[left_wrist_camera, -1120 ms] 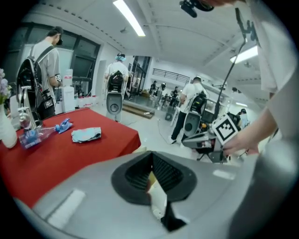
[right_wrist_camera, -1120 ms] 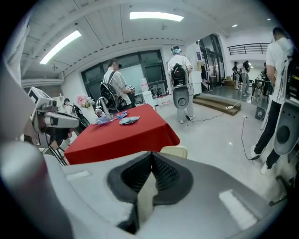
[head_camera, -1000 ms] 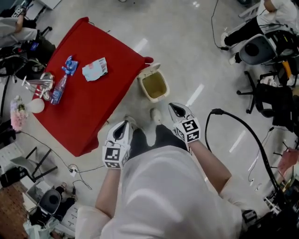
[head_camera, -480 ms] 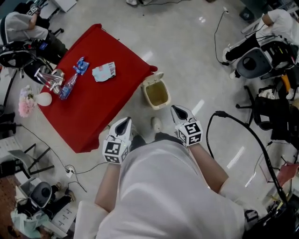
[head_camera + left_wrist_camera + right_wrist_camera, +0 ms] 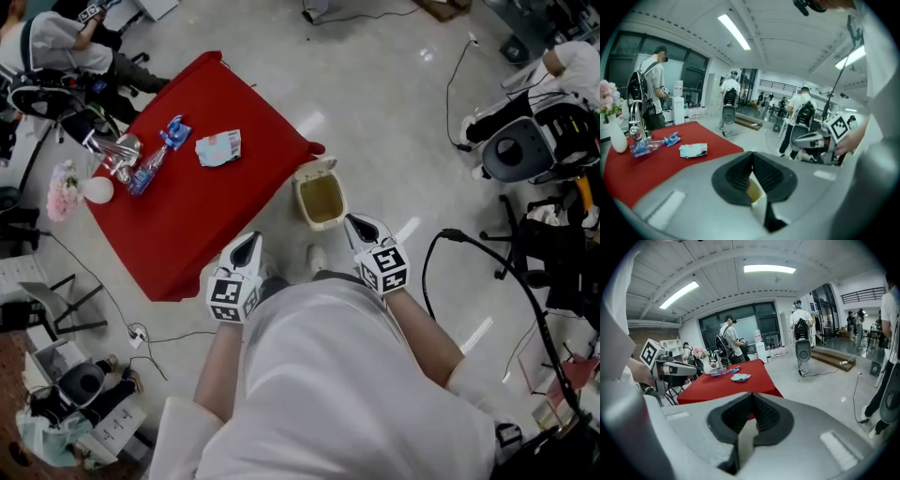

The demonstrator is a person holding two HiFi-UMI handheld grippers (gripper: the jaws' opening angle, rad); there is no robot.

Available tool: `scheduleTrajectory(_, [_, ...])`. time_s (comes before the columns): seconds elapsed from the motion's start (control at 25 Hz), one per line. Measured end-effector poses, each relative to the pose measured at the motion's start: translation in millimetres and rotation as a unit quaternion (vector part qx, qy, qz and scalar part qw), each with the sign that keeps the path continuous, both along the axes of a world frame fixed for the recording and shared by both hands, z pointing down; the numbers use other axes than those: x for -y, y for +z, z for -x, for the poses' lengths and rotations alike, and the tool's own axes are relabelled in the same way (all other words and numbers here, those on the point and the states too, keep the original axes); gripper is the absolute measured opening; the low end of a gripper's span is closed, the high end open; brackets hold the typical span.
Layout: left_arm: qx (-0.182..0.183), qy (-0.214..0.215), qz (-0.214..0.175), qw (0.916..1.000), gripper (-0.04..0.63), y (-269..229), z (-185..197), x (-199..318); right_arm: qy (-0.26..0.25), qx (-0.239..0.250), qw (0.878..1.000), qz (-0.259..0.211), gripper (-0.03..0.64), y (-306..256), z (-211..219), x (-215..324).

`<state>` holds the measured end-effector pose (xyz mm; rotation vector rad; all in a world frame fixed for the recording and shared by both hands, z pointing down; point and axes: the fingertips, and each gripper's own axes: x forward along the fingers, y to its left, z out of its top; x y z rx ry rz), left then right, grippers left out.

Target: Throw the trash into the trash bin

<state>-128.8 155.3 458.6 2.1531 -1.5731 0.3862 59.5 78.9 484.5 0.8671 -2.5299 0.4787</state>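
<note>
A red table [image 5: 178, 216] carries the trash: a crumpled pale packet [image 5: 218, 148], a blue wrapper [image 5: 174, 131] and a clear plastic bottle [image 5: 142, 174]. They also show in the left gripper view as the packet [image 5: 693, 150], the wrapper [image 5: 671, 138] and the bottle [image 5: 644, 146]. A cream trash bin [image 5: 322, 199] with its lid up stands on the floor off the table's right corner. My left gripper [image 5: 250, 240] is shut and empty by the table's near edge. My right gripper [image 5: 350, 218] is shut and empty just below the bin.
Pink flowers in a white vase [image 5: 94, 190] and a metal stand [image 5: 117, 150] share the table's far end. Office chairs [image 5: 525, 150] and a black cable [image 5: 487, 258] lie to the right. People with backpacks [image 5: 47, 47] and floor clutter [image 5: 75, 394] are at the left.
Both grippers have lifted a little in front of the body and stay shut. The head view has swung, so table and bin sit further right and up.
</note>
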Motion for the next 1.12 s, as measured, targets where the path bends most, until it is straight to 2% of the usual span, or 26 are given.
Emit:
scheduleTrajectory(0.16, [0.012,-0.016,-0.005,0.9998,0.006,-1,9,10,-0.024,0.007,1.000,-0.001,0.002,-5,4,8])
scheduleTrajectory(0.4, [0.041,-0.014,-0.007,0.9990,0.007,1,35,31,-0.020,0.009,1.000,0.000,0.002,-8,13,24])
scheduleTrajectory(0.56, [0.057,0.008,0.003,0.9984,0.042,13,61,49,0.006,0.007,1.000,0.003,0.002,-5,24,34])
scheduleTrajectory(0.84, [0.085,0.052,0.016,0.9949,0.044,40,101,89,0.065,0.004,0.998,0.006,0.002,-9,42,49])
scheduleTrajectory(1.0, [0.109,0.089,0.033,0.9896,0.044,61,120,113,0.092,-0.004,0.996,0.005,0.002,-12,52,55])
scheduleTrajectory(1.12, [0.138,0.120,0.054,0.9816,0.060,85,131,131,0.111,-0.012,0.994,0.008,0.002,-12,55,59])
